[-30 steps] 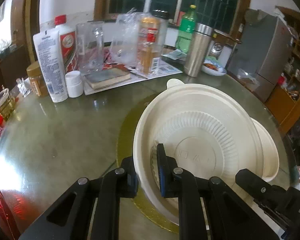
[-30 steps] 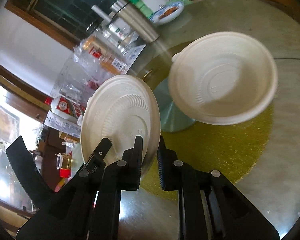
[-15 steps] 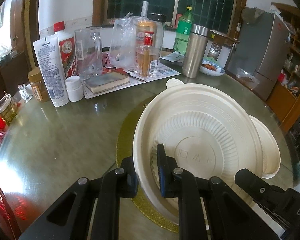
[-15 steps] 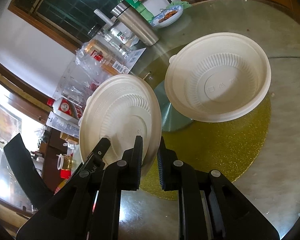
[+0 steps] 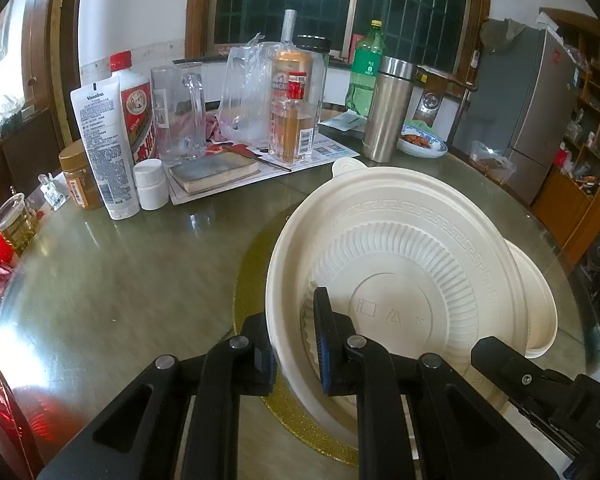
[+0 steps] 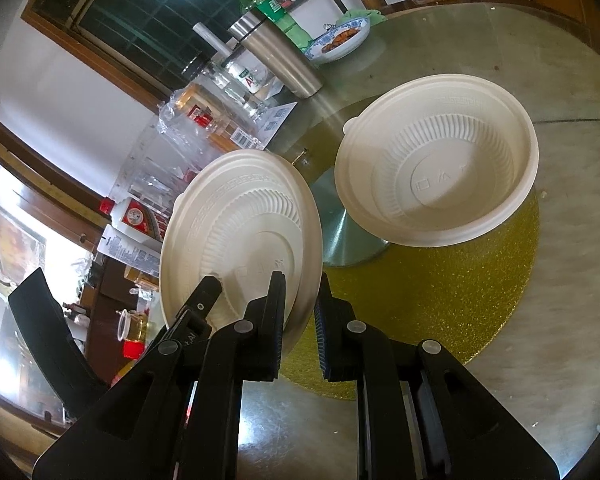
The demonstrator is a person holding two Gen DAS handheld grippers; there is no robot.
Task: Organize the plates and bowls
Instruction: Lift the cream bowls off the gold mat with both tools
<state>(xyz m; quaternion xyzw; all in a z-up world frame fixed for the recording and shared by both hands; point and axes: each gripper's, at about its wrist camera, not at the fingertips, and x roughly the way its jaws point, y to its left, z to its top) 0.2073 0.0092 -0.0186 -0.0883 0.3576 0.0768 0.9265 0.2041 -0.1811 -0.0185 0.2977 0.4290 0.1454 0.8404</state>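
On the near side of the round glass table (image 5: 100, 280), above the gold mat (image 5: 248, 280): cream bowl (image 5: 400, 272) tipped up on edge, rim pinched by both grippers. Left gripper (image 5: 294, 332) clamped on its left lip, right gripper (image 6: 300, 300) on its right lip (one finger inside, one outside each). Just behind, to the right, second bowl (image 6: 436, 160). Far side pretty cluttered: steel flask (image 5: 386, 112), green bottle (image 5: 364, 68), liquor bottle (image 5: 294, 120), lotion tube (image 5: 104, 148), dish of food (image 5: 422, 142), all well apart from the bowls.

A: What stands at the back of the round table (image 5: 100, 280)?
B: A white lotion tube (image 5: 104, 148), a glass mug (image 5: 180, 112), an amber bottle (image 5: 294, 120), a steel flask (image 5: 386, 108) and a green bottle (image 5: 366, 68).
A: And in the middle?
B: A gold glitter mat (image 6: 440, 300).
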